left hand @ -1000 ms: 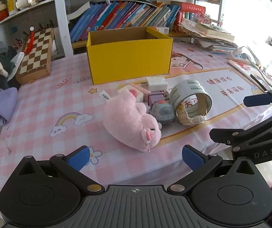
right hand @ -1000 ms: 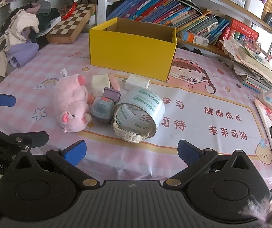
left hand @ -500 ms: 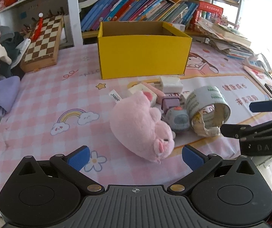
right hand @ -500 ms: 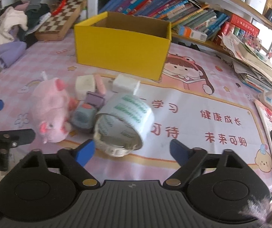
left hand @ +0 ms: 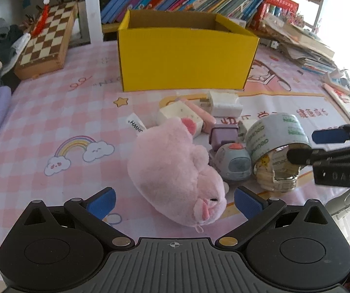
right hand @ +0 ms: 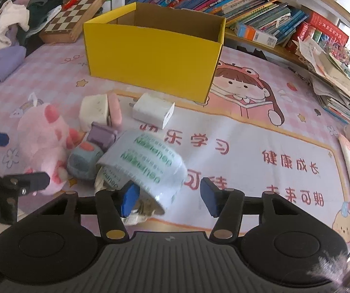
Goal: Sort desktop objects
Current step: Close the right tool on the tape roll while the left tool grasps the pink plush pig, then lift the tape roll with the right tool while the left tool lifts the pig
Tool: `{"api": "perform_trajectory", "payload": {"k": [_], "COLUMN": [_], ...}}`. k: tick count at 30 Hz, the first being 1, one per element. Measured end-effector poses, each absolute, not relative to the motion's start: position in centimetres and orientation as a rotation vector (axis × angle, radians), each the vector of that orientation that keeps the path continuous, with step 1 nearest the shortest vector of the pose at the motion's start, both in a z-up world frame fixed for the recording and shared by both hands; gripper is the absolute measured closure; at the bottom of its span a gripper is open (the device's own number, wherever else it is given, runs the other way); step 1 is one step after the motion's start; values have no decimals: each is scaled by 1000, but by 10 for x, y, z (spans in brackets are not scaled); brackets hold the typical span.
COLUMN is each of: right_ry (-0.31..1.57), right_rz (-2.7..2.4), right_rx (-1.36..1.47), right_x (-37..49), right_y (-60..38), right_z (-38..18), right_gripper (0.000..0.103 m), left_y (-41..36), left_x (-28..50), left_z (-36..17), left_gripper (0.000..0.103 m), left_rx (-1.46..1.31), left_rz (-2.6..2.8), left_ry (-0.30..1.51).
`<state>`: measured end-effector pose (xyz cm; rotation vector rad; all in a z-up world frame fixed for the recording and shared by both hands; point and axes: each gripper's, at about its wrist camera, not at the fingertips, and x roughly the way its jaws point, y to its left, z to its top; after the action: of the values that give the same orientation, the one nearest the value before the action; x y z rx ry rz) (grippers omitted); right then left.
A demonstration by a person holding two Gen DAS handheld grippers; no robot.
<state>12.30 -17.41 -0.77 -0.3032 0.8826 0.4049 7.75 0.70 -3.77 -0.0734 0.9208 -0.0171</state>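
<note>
Covering the worktop (right hand: 285, 92) is a pink checked cloth — books fill the far shelf (right hand: 260, 36). Left gripper (left hand: 173, 201) jaws spread wide; right gripper (right hand: 169, 199) jaws closing around the tape roll (right hand: 145, 168).

Left gripper (left hand: 173, 201) jaws spread wide; right gripper (right hand: 169, 199) jaws closing, both angled downward.

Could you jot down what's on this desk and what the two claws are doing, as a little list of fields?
Container: yellow box, open top
Left gripper: open, around pink plush pig, not pressing
Right gripper: closing around tape roll
Beside the tape: grey toy car, white charger
Surface: pink checked tablecloth
</note>
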Motion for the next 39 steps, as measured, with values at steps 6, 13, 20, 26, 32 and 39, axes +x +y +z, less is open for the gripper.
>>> {"api": "perform_trajectory", "payload": {"k": [6, 13, 20, 26, 32, 39], "right_ry": [893, 901, 919, 934, 937, 966], "right_rz": [444, 445, 403, 361, 375, 364], "right_rx": [-295, -213, -87, 24, 95, 201], "right_x": [136, 153, 166, 171, 168, 167], "right_y": [-172, -181, -196, -209, -211, -217], "right_z": [-9, -5, 0, 3, 10, 13], "right_gripper": [73, 84, 88, 89, 89, 89], "left_y": [12, 11, 9, 15, 31, 37], "left_x": [87, 96, 97, 93, 85, 80], "left_z": [-46, -53, -53, -45, -37, -31], "left_gripper": [0, 0, 17, 28, 31, 31], "left_rx": [-101, -100, -90, -100, -147, -160], "left_rz": [6, -2, -36, 6, 49, 47], "left_ry": [950, 961, 947, 911, 869, 844]}}
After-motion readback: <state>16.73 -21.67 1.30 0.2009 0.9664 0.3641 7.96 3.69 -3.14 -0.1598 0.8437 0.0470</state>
